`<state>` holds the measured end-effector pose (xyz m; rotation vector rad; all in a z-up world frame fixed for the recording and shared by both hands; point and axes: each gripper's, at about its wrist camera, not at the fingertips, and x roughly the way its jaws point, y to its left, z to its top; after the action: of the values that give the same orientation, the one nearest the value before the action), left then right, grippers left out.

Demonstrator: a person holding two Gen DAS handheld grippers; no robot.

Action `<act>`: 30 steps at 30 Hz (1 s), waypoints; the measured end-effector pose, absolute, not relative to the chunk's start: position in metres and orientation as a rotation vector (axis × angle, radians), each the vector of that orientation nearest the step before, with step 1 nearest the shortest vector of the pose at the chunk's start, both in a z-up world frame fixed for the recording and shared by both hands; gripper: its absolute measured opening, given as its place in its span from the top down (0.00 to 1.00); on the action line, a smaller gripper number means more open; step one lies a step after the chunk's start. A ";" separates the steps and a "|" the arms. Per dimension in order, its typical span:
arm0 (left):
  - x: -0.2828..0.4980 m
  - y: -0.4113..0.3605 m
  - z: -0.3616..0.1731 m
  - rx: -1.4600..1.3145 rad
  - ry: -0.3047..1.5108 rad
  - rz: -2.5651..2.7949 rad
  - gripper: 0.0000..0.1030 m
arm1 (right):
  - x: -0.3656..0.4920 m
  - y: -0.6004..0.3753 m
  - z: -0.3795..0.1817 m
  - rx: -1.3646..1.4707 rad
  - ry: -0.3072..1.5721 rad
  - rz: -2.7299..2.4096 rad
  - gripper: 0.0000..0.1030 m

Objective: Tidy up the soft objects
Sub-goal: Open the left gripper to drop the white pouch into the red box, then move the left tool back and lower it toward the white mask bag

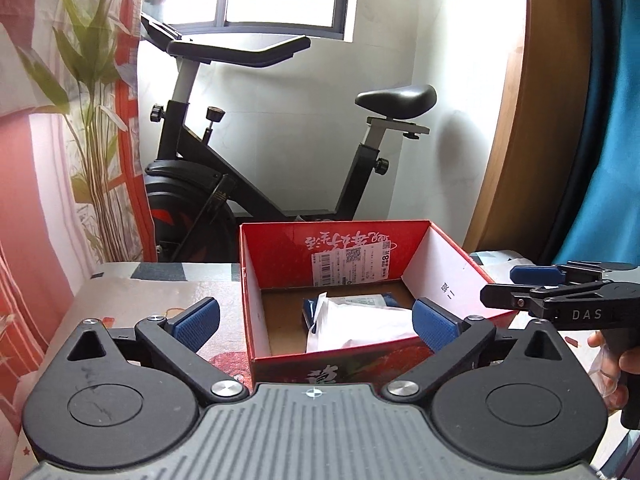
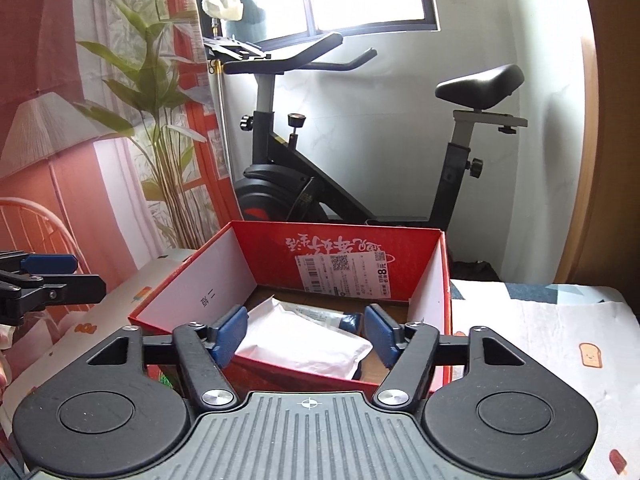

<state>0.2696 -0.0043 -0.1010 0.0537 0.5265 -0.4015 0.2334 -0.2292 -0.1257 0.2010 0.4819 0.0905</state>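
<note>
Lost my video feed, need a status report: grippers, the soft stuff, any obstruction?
Left gripper open, empty. Right gripper open, empty. White soft pouch lying in red box on a blue packet. Nothing in the way.

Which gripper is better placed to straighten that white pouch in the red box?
Probably the right gripper: it is open, and the white pouch shows between its fingers. The left gripper is open too, with the box wall showing between its fingers.

White soft pouch flat inside red box
</note>
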 end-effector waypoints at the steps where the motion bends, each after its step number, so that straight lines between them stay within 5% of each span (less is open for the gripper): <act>1: 0.263 -0.003 -0.100 0.058 0.515 -0.392 0.00 | 0.227 -0.228 -0.125 0.205 0.473 0.092 0.21; 4: 0.245 0.001 -0.098 0.084 0.483 -0.352 0.00 | 0.210 -0.226 -0.125 0.219 0.457 0.105 0.01; 30: 0.154 0.014 -0.117 0.037 0.465 -0.287 0.00 | 0.082 -0.225 -0.158 0.337 0.365 0.043 0.00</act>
<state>0.1539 0.0137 -0.1172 0.0371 0.4649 -0.2874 0.0821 -0.2246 -0.1582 0.3370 0.3650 0.0429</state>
